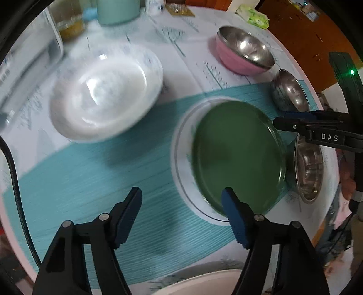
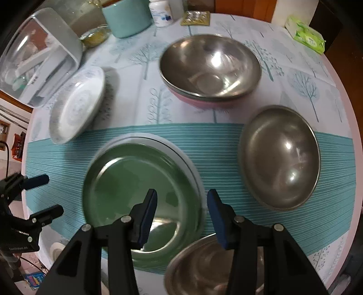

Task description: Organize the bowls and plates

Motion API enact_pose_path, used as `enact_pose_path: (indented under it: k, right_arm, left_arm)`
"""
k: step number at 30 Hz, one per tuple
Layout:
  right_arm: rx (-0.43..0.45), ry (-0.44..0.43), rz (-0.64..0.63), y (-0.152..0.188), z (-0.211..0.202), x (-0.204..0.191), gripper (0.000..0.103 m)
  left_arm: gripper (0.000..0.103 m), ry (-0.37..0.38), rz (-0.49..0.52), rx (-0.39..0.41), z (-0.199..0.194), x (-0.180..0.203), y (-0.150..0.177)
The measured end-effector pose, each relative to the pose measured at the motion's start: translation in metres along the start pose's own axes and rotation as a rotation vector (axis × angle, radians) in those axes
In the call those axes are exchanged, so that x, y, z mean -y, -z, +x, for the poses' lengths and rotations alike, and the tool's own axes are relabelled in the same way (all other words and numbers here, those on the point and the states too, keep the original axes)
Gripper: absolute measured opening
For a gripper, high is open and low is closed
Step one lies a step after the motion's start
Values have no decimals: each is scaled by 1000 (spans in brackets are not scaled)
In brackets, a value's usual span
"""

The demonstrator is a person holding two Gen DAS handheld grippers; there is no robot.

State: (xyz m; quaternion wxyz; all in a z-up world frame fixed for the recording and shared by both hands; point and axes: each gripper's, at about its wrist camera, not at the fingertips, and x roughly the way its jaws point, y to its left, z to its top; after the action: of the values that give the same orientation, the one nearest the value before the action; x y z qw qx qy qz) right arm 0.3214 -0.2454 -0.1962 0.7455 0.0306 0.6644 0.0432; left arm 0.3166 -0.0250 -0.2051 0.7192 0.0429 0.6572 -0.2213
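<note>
A green plate (image 1: 238, 156) lies on a white plate (image 1: 181, 163) on the teal mat; both also show in the right wrist view, green plate (image 2: 127, 183), white plate (image 2: 181, 156). A white dish (image 1: 102, 95) (image 2: 74, 106) sits to the left. A pink bowl with a steel inside (image 1: 242, 52) (image 2: 211, 65) stands at the back. A steel bowl (image 2: 281, 156) (image 1: 290, 90) is on the right, another (image 2: 204, 267) (image 1: 309, 168) near the front. My left gripper (image 1: 181, 197) is open and empty above the mat. My right gripper (image 2: 182, 199) is open and empty over the green plate's right rim.
At the table's back stand a clear container with a grey lid (image 2: 38, 54), a teal canister (image 2: 129, 18), a glass jar (image 2: 95, 36), a white bottle (image 2: 161, 11) and a green tissue pack (image 2: 306, 34). The round table's edge (image 2: 354, 181) runs close on the right.
</note>
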Motion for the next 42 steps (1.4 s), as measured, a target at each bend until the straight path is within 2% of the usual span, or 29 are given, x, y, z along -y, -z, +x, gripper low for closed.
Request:
enact_pose_path:
  k: [4, 8, 12, 14, 15, 21, 23, 27, 33, 42]
  right_arm:
    - [-32, 1, 11, 2, 11, 9, 37]
    - [-57, -20, 24, 3, 21, 17, 30]
    - [-86, -44, 24, 4, 30, 22, 15]
    - [-88, -63, 17, 6, 31, 24, 13]
    - [-87, -70, 12, 7, 32, 24, 10]
    - [-79, -79, -17, 11, 31, 22, 9]
    - [-75, -83, -17, 12, 30, 23, 9]
    - [-55, -69, -29, 18, 27, 20, 9]
    - [-25, -91, -60, 24, 17, 10, 7]
    - [17, -152, -94, 34, -11, -12, 7]
  left_arm:
    - [59, 59, -58, -47, 21, 0, 3]
    - [57, 96, -91, -77, 37, 3, 6]
    - [52, 127, -103, -92, 46, 8, 7]
    - [45, 152, -110, -104, 50, 11, 7]
    - [44, 160, -114, -108, 52, 11, 7]
    - [43, 193, -152, -92, 57, 16, 5]
    - [32, 193, -154, -97, 59, 18, 6]
    - [23, 168, -155, -86, 56, 14, 9]
    - [22, 183, -223, -65, 47, 2, 19]
    - [22, 168, -250, 10, -11, -12, 45]
